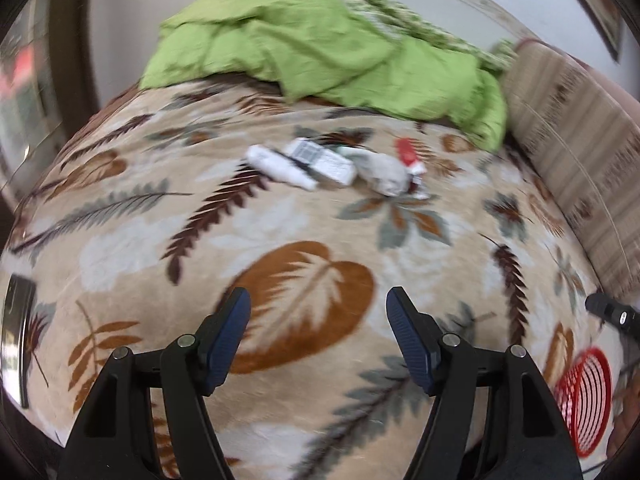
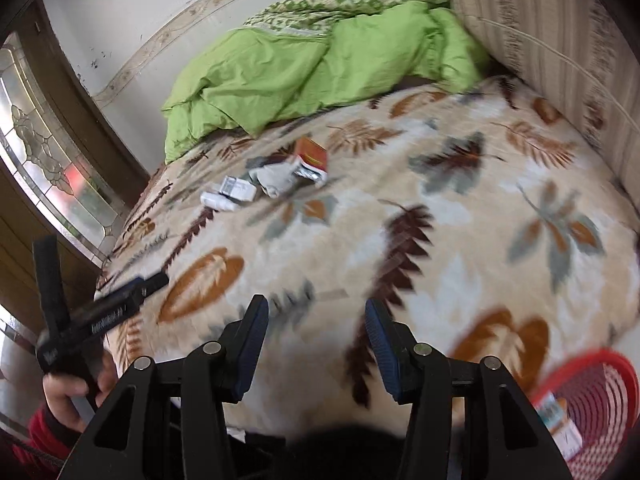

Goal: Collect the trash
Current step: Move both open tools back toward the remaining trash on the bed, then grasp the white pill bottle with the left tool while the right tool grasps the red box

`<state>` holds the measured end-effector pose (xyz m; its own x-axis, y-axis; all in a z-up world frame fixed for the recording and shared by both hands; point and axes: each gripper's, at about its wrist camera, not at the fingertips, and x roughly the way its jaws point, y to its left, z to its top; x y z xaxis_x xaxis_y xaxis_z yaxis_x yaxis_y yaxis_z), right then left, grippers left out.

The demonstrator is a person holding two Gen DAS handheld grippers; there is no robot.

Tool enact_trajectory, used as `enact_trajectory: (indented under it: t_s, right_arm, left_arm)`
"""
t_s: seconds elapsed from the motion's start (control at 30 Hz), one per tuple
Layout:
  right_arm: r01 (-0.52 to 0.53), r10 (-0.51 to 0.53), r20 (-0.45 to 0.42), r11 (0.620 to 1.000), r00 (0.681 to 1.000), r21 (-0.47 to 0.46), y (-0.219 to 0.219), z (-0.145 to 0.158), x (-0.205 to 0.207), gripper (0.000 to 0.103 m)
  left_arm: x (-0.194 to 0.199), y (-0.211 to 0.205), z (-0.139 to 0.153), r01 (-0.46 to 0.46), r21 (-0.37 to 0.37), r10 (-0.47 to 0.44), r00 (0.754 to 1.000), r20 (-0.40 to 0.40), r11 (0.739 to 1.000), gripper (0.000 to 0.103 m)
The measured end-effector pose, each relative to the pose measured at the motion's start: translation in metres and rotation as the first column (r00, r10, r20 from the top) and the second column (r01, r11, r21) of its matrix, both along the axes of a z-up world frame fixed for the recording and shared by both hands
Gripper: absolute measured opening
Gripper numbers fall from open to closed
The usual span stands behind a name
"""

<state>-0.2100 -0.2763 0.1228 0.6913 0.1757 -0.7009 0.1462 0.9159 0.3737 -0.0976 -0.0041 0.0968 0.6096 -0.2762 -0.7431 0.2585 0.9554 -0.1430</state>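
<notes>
The trash [image 1: 336, 166] lay in a small cluster on the far middle of the leaf-patterned blanket [image 1: 304, 280], just before the crumpled green quilt [image 1: 320, 48]. It comprised a white tube [image 1: 276, 168], a flat white printed pack [image 1: 320, 160], a crumpled grey-white wad [image 1: 384, 176] and a red-orange carton [image 2: 312, 156]. The left gripper [image 1: 318, 312] hovered over the near blanket, jaws parted about halfway, nothing between them. The right gripper [image 2: 316, 328] was likewise half-spread and empty. A red basket [image 2: 592, 396] sat at the near right, holding a printed box [image 2: 560, 420]. A striped headboard [image 1: 580, 152] stood on the right.
</notes>
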Motion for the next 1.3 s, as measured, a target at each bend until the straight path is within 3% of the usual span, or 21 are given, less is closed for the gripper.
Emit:
enact_trajectory:
  t_s: [0.23,0.4,0.57,0.77,0.83,0.93,1.0,1.13,1.3]
  right_arm:
    - [0.017,-0.017,-0.004,0.999,1.000,0.052,0.001,0.009,0.099,0.058]
    - [0.024,-0.025,-0.027,0.999,0.999,-0.021,0.012,0.007,0.175,0.059]
    - [0.065,-0.074,-0.090,0.992,0.993,-0.105,0.023,-0.017,0.258,0.059]
    - [0.084,-0.125,-0.150,0.963,0.981,-0.256,0.032,-0.045,0.316,0.059]
    - [0.086,-0.135,-0.175,0.960,0.975,-0.265,0.028,-0.055,0.324,0.059]
    - [0.117,-0.170,-0.189,0.958,0.967,-0.261,0.013,-0.062,0.322,0.044]
    - [0.149,-0.204,-0.191,0.952,0.960,-0.266,0.003,-0.060,0.314,0.024]
    - [0.183,-0.217,-0.150,0.960,0.965,-0.213,-0.011,-0.055,0.286,0.024]
    - [0.199,-0.205,-0.049,0.974,0.978,-0.106,-0.020,-0.042,0.238,0.024]
  left_arm:
    - [0.020,0.010,-0.013,-0.060,0.008,0.060,0.998,0.006,0.998,0.069]
    - [0.032,0.016,-0.025,-0.084,0.012,0.084,0.996,-0.006,0.996,0.069]
    - [0.038,0.022,-0.027,-0.087,0.004,0.087,0.996,-0.007,0.996,0.069]
    - [0.052,0.021,-0.024,-0.071,-0.010,0.071,0.997,-0.021,0.997,0.069]
    - [0.061,0.020,-0.023,-0.067,-0.028,0.066,0.997,-0.034,0.997,0.069]
    - [0.082,0.020,-0.024,-0.076,-0.072,0.071,0.995,-0.076,0.995,0.069]
    - [0.099,0.021,-0.024,-0.087,-0.115,0.074,0.992,-0.106,0.990,0.069]
    - [0.141,0.021,-0.026,-0.154,-0.155,0.130,0.979,-0.160,0.976,0.069]
    - [0.189,0.019,-0.045,-0.247,-0.146,0.208,0.947,-0.244,0.958,0.069]
